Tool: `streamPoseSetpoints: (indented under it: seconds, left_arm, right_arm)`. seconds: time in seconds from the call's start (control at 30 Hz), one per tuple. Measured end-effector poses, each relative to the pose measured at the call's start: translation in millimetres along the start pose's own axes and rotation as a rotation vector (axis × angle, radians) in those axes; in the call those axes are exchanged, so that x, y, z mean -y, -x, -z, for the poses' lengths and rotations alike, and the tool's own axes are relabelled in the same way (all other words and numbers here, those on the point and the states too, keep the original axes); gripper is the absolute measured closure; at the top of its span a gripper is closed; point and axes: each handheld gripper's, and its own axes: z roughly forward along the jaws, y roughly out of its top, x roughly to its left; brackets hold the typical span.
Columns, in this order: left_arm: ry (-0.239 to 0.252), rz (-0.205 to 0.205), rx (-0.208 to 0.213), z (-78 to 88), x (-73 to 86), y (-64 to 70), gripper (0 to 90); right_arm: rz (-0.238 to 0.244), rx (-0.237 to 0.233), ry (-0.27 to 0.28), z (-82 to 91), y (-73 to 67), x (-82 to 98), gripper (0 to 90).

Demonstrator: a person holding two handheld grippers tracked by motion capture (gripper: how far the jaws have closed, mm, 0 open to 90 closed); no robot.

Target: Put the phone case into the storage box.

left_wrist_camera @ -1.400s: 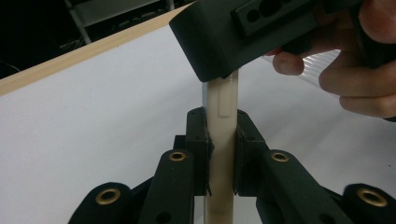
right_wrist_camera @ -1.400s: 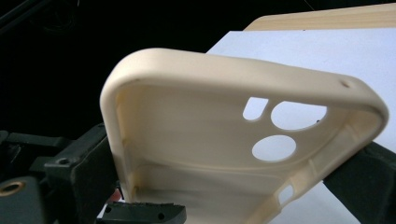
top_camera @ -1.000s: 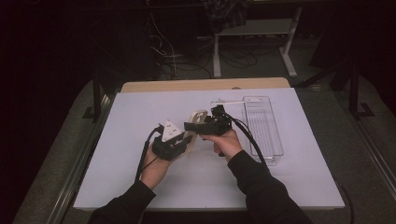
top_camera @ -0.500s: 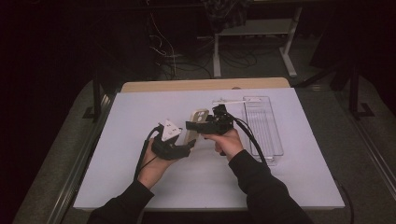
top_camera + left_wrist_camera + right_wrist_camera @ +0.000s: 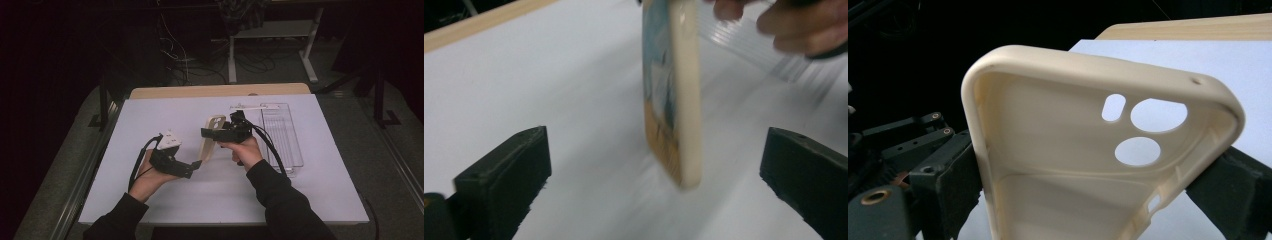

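A cream phone case stands tilted on its lower end on the white table, held at its upper part by my right gripper. In the right gripper view the case's hollow inside with the camera holes sits between both jaws of the right gripper, which press its long edges. My left gripper lies just left of the case's bottom. Its jaws have just been opening and now stand wide. In the left gripper view the case's printed back and edge stand upright ahead of the left gripper, touching neither jaw.
A clear plastic tray lies on the white table sheet just right of my right hand. A bare wooden strip runs along the far table edge. Beyond it, dark floor holds cables and a metal stand.
My left gripper has opened, let go of the case's lower end and drawn back to the left and toward the person. The right gripper has kept still with the case.
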Motion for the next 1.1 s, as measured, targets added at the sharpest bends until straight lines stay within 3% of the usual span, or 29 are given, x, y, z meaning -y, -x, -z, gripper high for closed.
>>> streamPoseSetpoints:
  seconds: [0.17, 0.33, 0.43, 0.53, 0.6, 0.8, 0.87, 1.1]
  left_arm:
    - [0.008, 0.010, 0.019, 9.7, 16.5, -11.1, 0.0]
    - [0.003, -0.031, 0.064, 17.3, 32.4, -21.0, 0.0]
    - [0.028, -0.021, 0.074, 19.2, 41.2, -22.8, 0.0]
    - [0.028, -0.052, 0.064, 21.7, 50.7, -26.9, 0.0]
    - [0.030, -0.050, 0.062, 22.0, 54.9, -27.9, 0.0]
    - [0.011, -0.034, 0.075, 15.9, 62.3, -30.0, 0.0]
    - [-0.002, -0.051, 0.066, 14.8, 62.6, -29.4, 0.0]
    - [0.020, -0.048, 0.059, 16.2, 60.3, -27.5, 0.0]
  right_arm:
    - [-0.003, 0.005, 0.004, 2.1, 1.1, -1.5, 8.0]
    - [0.003, 0.008, 0.004, 3.3, 2.2, -2.0, 8.0]
    - [0.000, 0.011, 0.000, 3.4, 2.4, -1.8, 8.0]
    - [0.002, 0.011, 0.001, 3.1, 3.3, -1.4, 7.9]
    - [0.003, 0.013, 0.002, 3.0, 3.7, -1.5, 8.0]
    - [0.002, 0.016, 0.007, 3.5, 4.4, -2.2, 8.1]
    - [0.003, 0.019, 0.007, 3.9, 4.6, -2.2, 8.1]
    - [-0.004, 0.020, 0.010, 5.8, 3.2, -4.2, 8.3]
